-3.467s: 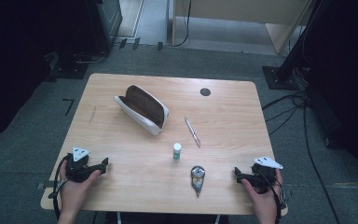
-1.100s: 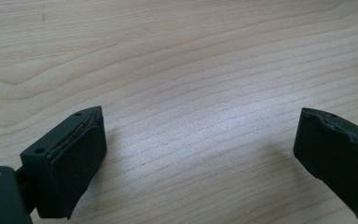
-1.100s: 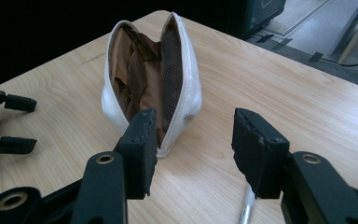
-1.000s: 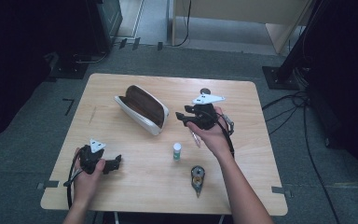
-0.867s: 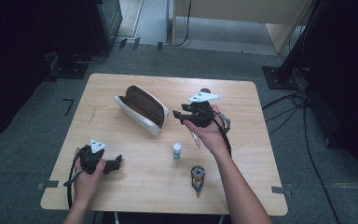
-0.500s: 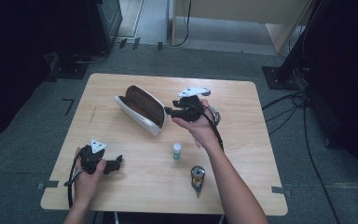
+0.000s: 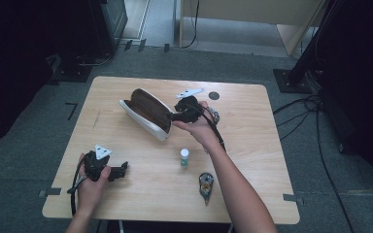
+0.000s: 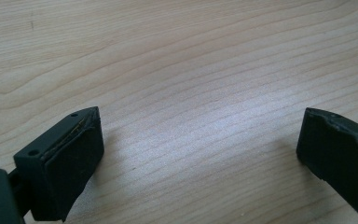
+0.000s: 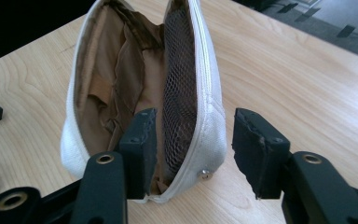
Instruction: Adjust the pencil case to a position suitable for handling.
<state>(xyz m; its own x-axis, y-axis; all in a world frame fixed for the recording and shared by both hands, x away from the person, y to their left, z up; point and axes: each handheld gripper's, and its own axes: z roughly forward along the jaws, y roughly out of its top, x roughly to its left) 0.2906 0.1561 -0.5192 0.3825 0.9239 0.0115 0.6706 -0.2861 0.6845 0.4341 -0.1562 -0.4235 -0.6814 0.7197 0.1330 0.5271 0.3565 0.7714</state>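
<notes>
A white zip pouch [image 7: 145, 111] with a brown lining lies open at the middle back of the wooden table [image 7: 257, 141]. My right gripper [image 7: 171, 116] is at its near end. In the right gripper view the pouch [image 9: 121, 70] gapes toward me and my right gripper [image 9: 196, 119] straddles its mesh-lined right wall. One jaw is inside the pouch and the other stands clear outside it. These jaws have just been opening. My left gripper [image 7: 122, 170] rests open low over the front left of the table, with bare wood between its jaws [image 8: 200, 154].
A small white bottle with a green cap [image 7: 184, 157] stands in front of the right forearm. A round metal item [image 7: 205, 184] lies nearer the front edge. A black disc [image 7: 214, 95] sits in the tabletop at the back. Cables trail on the floor at right.
The right gripper has moved left and slightly down, from right of the pouch to the pouch's near end. The left gripper has stayed put.
</notes>
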